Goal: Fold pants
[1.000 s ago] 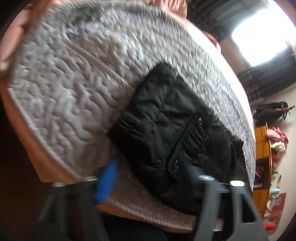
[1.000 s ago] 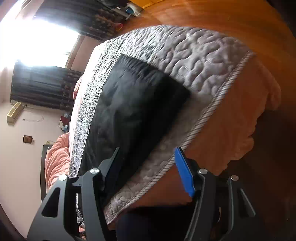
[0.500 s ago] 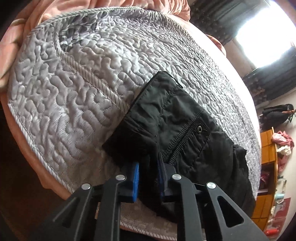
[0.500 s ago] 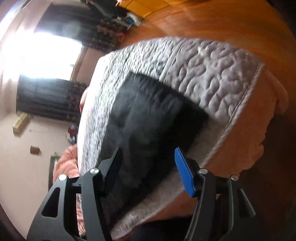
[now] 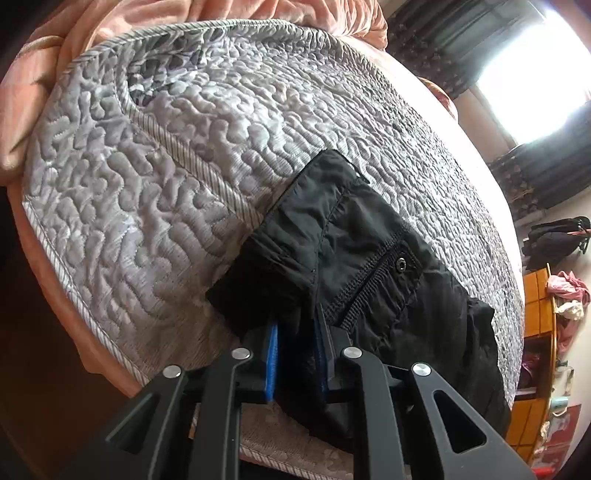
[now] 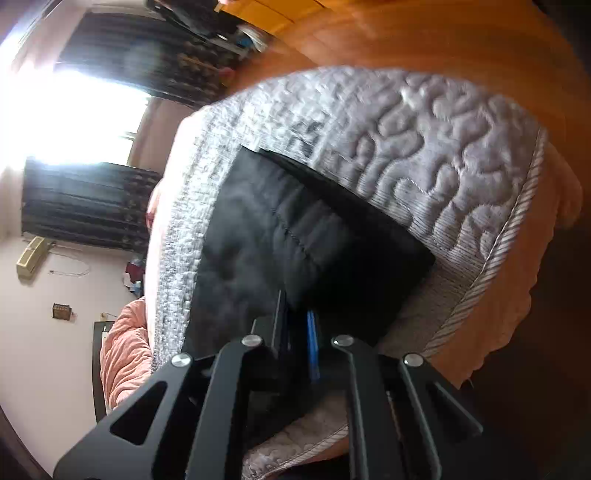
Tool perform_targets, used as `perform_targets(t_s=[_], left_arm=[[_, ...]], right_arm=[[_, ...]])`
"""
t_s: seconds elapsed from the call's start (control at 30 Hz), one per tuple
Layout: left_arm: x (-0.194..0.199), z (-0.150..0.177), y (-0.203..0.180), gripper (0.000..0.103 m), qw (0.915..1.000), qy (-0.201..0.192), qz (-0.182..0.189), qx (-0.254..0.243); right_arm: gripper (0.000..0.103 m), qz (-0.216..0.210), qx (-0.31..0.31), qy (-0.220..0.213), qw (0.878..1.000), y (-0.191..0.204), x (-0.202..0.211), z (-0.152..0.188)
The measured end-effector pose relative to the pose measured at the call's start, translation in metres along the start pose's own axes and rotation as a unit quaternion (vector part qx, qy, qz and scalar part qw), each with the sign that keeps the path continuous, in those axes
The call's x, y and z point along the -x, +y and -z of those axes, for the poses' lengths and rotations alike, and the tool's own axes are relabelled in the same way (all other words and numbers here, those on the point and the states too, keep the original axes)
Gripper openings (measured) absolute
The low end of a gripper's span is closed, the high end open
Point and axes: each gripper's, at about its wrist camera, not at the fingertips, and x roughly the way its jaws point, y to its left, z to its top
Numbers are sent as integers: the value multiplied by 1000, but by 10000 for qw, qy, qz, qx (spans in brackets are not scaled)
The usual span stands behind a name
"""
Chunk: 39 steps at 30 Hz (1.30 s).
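Black pants (image 5: 354,266) lie on a grey quilted bedspread (image 5: 155,177) near the bed's front edge. In the left wrist view the waistband end with a snap button (image 5: 400,263) faces me. My left gripper (image 5: 297,354) is shut on the pants' near edge by the waistband. In the right wrist view the pants (image 6: 280,236) show as a flat black panel. My right gripper (image 6: 295,328) is shut on the near edge of that panel. The blue pads press on black cloth in both views.
A peach blanket (image 5: 48,59) hangs around the bedspread's edges. The wooden floor (image 6: 443,33) lies beyond the bed corner. A bright window with dark curtains (image 6: 74,122) is at the far side. A yellow cabinet with clothes (image 5: 543,325) stands at the right.
Both grippers were open a second ago. The left closed on the waistband edge first. The right moved in and closed on the pants' edge in the last half second.
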Motion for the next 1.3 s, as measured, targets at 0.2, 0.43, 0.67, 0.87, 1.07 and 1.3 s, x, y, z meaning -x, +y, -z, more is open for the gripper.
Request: perform_targets(t_s=[0.2, 0.43, 0.67, 0.87, 1.07, 1.3], left_arm=[[-10, -6, 6, 16, 9999, 154, -27, 65], [-15, -3, 10, 16, 9997, 242, -17, -4], [-4, 1, 10, 25, 9999, 98, 26, -125], [41, 8, 3, 73, 9958, -773, -337, -368], [25, 25, -31, 82, 9904, -673, -554, -1075], [-15, 43, -41, 84, 9894, -192, -757, -1227]], right_arm=[[5, 106, -2, 47, 9999, -14, -2, 5], [5, 287, -7, 12, 9996, -14, -13, 0], [28, 285, -144, -5, 9995, -22, -6, 3], [28, 109, 130, -408, 9990, -6, 37, -8], [34, 59, 344, 41, 9994, 1, -1, -5], [41, 354, 158, -466, 9982, -27, 19, -15]])
